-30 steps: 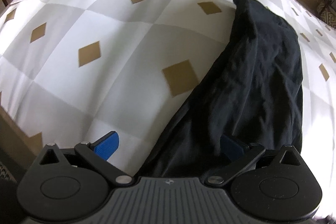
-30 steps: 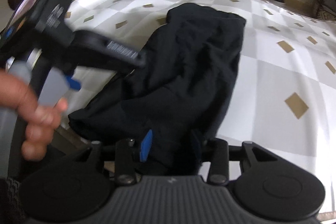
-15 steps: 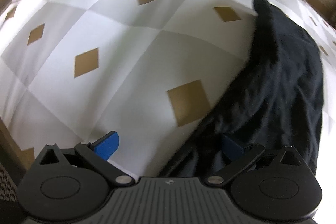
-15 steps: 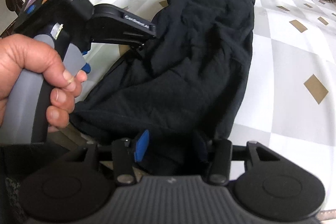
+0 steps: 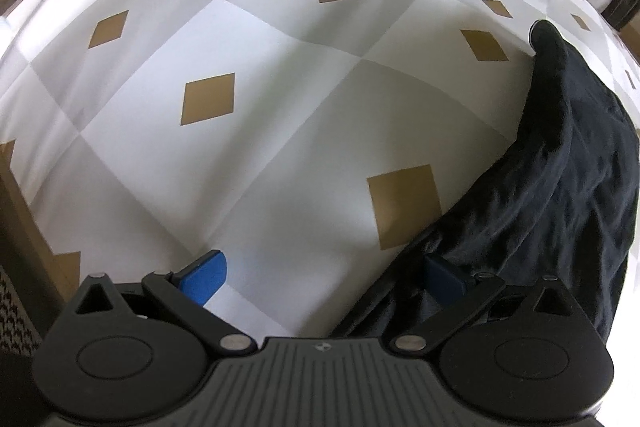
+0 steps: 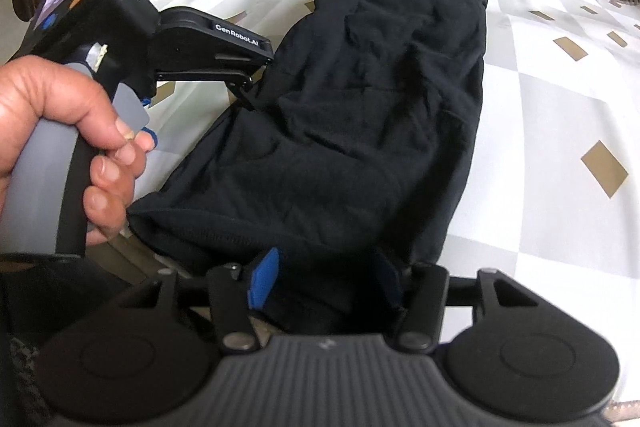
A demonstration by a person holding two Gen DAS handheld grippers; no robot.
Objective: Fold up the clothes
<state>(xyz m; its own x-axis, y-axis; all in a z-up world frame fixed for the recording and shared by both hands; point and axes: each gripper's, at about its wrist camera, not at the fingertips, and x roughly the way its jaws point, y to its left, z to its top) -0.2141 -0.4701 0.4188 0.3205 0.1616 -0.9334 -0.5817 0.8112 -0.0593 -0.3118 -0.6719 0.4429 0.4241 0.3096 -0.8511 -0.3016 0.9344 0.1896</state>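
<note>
A person's left hand (image 6: 60,147) grips the handle of the left tool (image 5: 320,277), jaws spread wide and angled steeply down. The right tool (image 6: 326,277), also tilted downward, has its jaws opening around dark cloth.

Black garment (image 5: 568,195): right side cut by the left-wrist frame edge; near hem hidden behind the right gripper (image 6: 324,281) body in the other view. Right gripper's far pad (image 6: 390,277) dark against the garment; contact unreadable. Shelf items beyond the garment too small to identify.
</note>
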